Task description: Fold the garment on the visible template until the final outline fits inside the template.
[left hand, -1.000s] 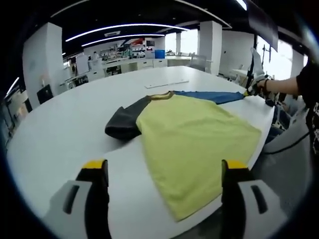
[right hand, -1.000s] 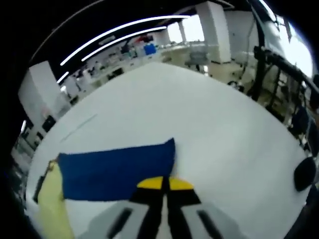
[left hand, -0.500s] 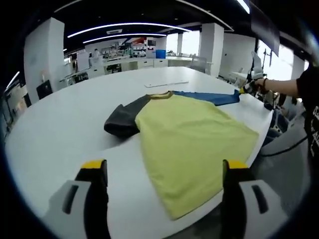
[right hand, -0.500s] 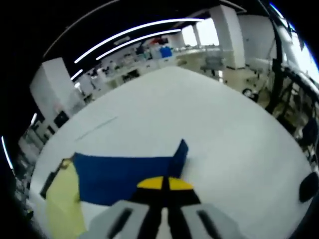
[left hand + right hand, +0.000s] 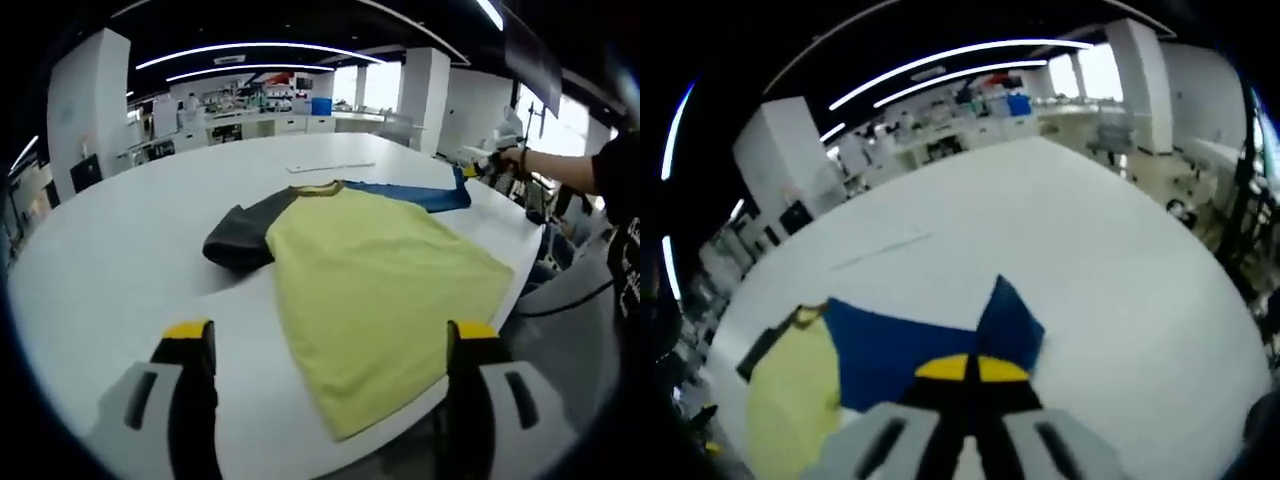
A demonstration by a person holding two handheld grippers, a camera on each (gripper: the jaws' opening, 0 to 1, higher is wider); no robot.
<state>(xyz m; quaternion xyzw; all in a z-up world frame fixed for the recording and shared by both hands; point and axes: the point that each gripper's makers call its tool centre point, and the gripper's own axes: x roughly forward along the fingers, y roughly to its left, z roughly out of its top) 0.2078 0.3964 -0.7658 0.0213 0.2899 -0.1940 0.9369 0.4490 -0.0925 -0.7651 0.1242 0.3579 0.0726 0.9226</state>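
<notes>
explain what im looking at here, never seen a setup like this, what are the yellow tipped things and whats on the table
There is no robot here. A person holds a two-jaw tool in each hand, and each tool carries a fisheye camera looking along its jaws. The yellow-tipped things are those jaws.

In the left gripper view, the left gripper hangs above the white table with its jaws wide apart, holding nothing. On the table lies a T-shirt with a yellow body, a dark grey sleeve and a blue sleeve. At the far side, the person's hand holds the other tool at the blue sleeve's end.

The right gripper view comes from that tool. The right gripper has its jaws shut on the blue sleeve, with the end folded upward.
</notes>
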